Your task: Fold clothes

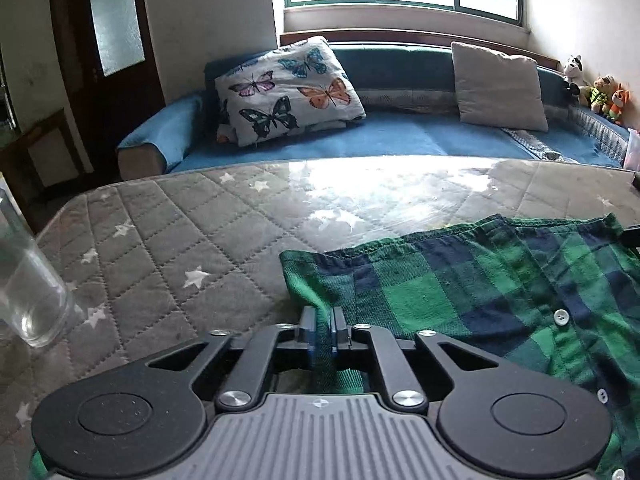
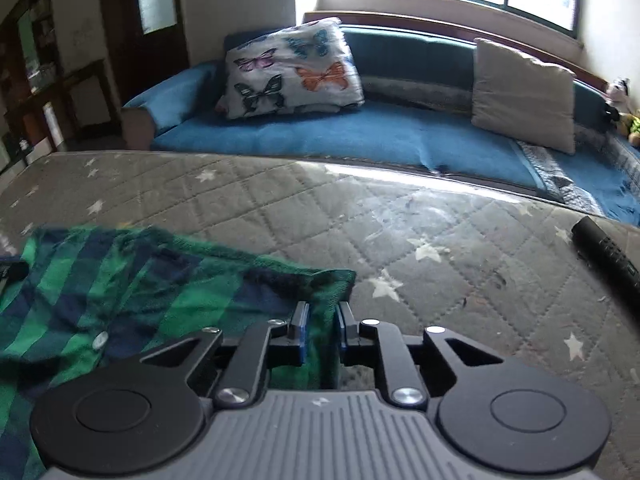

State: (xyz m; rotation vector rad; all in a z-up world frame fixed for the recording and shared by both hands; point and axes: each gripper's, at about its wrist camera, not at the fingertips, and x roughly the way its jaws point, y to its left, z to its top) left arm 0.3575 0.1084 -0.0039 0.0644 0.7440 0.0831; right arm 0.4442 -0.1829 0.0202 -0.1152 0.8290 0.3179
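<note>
A green and navy plaid shirt point(image 1: 480, 292) with white buttons lies on a grey quilted table cover with white stars point(image 1: 168, 240). In the left wrist view my left gripper point(image 1: 323, 316) is shut on the shirt's left corner, cloth pinched between its fingers. In the right wrist view the same plaid shirt point(image 2: 132, 292) spreads to the left, and my right gripper point(image 2: 323, 314) is shut on its right corner, a strip of cloth running back between the fingers. The shirt's far edge looks folded over and lies flat.
A clear drinking glass point(image 1: 28, 292) stands at the table's left edge. A black remote point(image 2: 608, 258) lies on the right side of the grey cover point(image 2: 440, 248). Beyond the table is a blue sofa point(image 1: 360, 136) with a butterfly cushion point(image 1: 284, 88) and a beige cushion point(image 1: 500, 84).
</note>
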